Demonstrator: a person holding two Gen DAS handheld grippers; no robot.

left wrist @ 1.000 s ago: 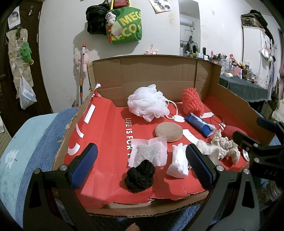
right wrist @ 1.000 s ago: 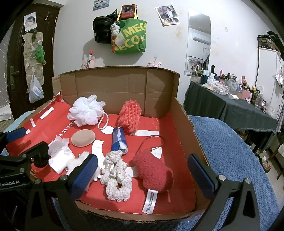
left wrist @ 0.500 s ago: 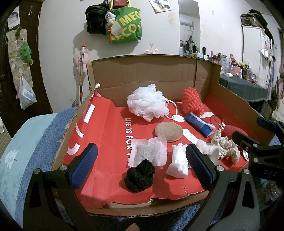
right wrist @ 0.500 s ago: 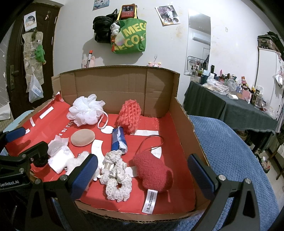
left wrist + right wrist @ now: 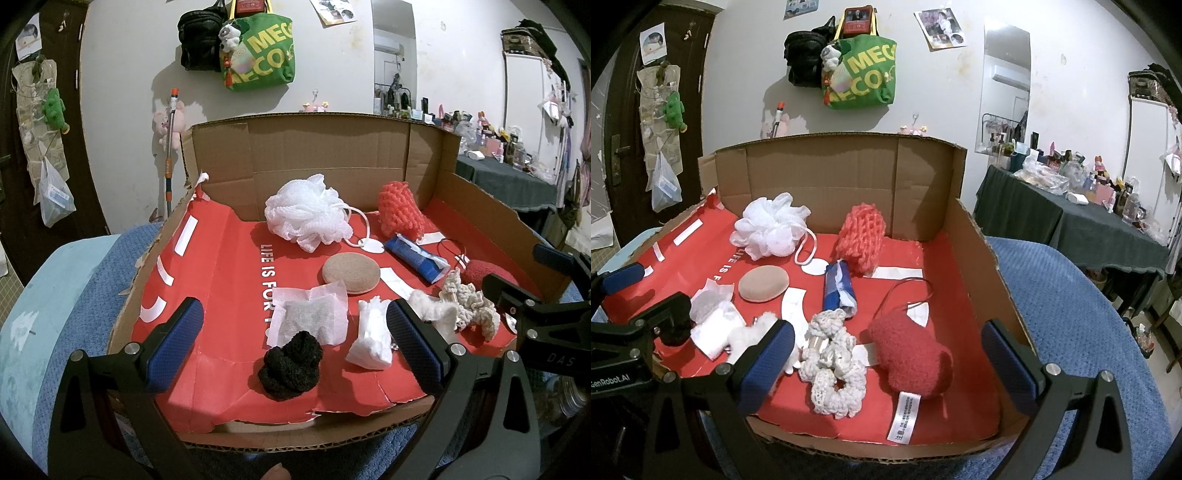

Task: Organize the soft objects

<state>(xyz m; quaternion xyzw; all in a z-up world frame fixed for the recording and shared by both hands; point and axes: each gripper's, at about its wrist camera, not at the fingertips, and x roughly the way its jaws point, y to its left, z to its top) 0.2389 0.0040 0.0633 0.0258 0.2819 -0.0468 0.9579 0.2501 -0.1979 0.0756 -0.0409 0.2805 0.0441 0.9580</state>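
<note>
- Left wrist view: left claw point(image 5: 295, 349) spread wide, nothing between its pads, held at the near edge of the cardboard box point(image 5: 332, 155).
- Black knit scrunchie point(image 5: 290, 365) lies nearest, roughly centred between the open jaws; white sachet point(image 5: 312, 319) touches its far side; folded white pad point(image 5: 371, 341) sits just right of it.
- Further in: tan round sponge point(image 5: 351, 273), white mesh pouf point(image 5: 308, 218) and coral knit piece point(image 5: 400, 214) near the far wall; blue wrapped roll point(image 5: 417, 254) to the right.
- Right wrist view: right claw point(image 5: 888, 363) also wide open and empty, at the near right of the box.
- Cream crochet scrunchie point(image 5: 834, 365) and red fuzzy pouch point(image 5: 912, 354) lie side by side between its jaws; pouch tag point(image 5: 905, 417) points toward the near edge.
- Judgement: items lie spread over the red liner point(image 5: 221, 280), no sorted groups evident. Scene fits either claws lining up for a grasp or claws just backed off after placing; cannot separate the two.
- If a grasp follows: soft knits compress, so jaws would need to close low and around the bulk, clear of neighbouring items.
</note>
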